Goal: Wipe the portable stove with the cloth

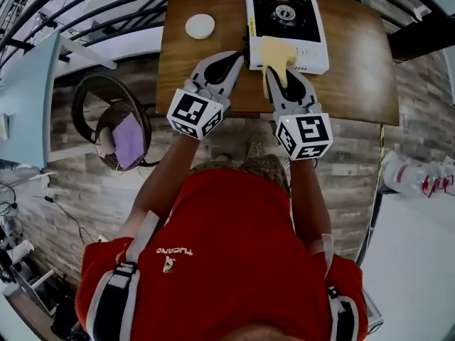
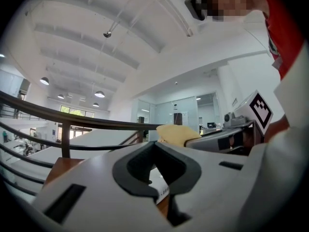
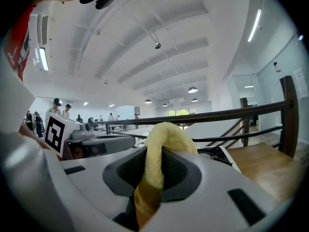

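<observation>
Right gripper [image 1: 279,75] clamps cloth [image 1: 276,51] at wooden table [image 1: 355,69] (railings [image 3: 217,115] beyond).

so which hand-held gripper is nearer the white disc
Left. The left hand-held gripper sits right of the white disc, nearer the person; the right hand-held gripper, gripping the cloth, is farther right at the stove.

On the table [image 1: 355,84], the portable stove [image 1: 286,21] sits right of a disc [image 1: 200,26].

left gripper [image 1: 238,55]: jaws pressed together, nothing between, pointing level | right gripper [image 1: 277,73]: jaws clamped on cloth [image 1: 276,54], tipped slightly down | arms [image 1: 162,180]: both stretched forward, grippers side by side
</observation>
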A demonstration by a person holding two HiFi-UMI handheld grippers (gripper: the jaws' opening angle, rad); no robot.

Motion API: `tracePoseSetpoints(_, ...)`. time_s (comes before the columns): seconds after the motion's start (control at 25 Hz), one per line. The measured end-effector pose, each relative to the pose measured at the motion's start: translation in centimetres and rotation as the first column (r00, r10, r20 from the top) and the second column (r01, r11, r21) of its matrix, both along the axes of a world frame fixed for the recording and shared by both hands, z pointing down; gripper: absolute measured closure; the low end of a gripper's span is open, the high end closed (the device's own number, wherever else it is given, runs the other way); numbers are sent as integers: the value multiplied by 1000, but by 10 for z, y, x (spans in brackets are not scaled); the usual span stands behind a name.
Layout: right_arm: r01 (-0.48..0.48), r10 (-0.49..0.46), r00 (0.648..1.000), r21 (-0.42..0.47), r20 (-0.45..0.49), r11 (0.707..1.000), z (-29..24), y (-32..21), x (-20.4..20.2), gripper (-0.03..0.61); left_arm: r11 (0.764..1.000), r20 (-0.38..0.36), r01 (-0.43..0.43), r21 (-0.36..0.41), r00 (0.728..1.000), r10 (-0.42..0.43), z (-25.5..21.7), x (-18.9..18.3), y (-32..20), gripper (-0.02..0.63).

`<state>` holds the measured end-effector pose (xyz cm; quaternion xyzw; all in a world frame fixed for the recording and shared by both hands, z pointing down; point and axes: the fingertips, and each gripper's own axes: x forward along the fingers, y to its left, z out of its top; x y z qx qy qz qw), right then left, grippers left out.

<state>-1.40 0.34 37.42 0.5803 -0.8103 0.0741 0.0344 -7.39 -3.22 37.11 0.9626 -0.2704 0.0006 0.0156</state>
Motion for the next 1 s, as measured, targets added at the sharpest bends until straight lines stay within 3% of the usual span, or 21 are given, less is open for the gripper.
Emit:
tracePoseSetpoints(0.24, 167, -166, 986, -68, 20, 984, 24, -40, -5, 491, 991, 26, 134, -18, 991, -134, 24, 11, -27, 604)
tracePoseSetpoints(0.48, 221, -221, 975, -177, 23, 959, 55, -71, -10, 491, 972, 54, 230, -49, 972, -227, 41, 1, -44, 604)
tracePoseSetpoints(0.8, 225, -262, 962, -326, -74, 918, 98, -96, -23, 491, 976, 69, 205, -73, 977, -200, 56, 8, -60, 604)
tracePoseSetpoints(1.0, 179, -245, 962, -404, -118, 897, 118, -109, -19, 491, 982, 76, 162, -97, 985, -155, 68, 16, -75, 604)
